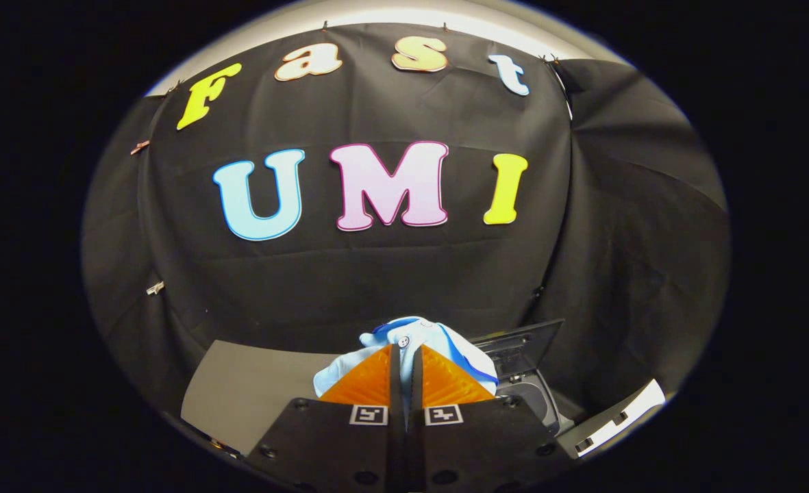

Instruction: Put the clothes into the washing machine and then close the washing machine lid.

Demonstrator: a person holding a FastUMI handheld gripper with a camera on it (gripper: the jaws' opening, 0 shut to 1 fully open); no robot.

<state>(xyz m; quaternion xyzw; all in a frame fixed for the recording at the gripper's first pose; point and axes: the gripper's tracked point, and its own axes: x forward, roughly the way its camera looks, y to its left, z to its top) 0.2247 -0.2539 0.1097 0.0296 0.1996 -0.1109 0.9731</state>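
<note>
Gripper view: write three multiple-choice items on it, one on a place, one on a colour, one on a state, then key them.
1. Where is the garment?
A. Pinched in the claw
B. Flat on the table
C. Inside the washing machine

2. What colour is the garment mainly?
A. Red
B. Light blue
C. Green

3. How is the washing machine lid?
A. Shut flat
B. Raised open
C. Taken off

Key: 1 A, the cloth bunches between the closed fingers; 2 B, pale blue fabric with a darker blue trim; 3 B, the lid stands up behind the open tub, right of the fingers.
</note>
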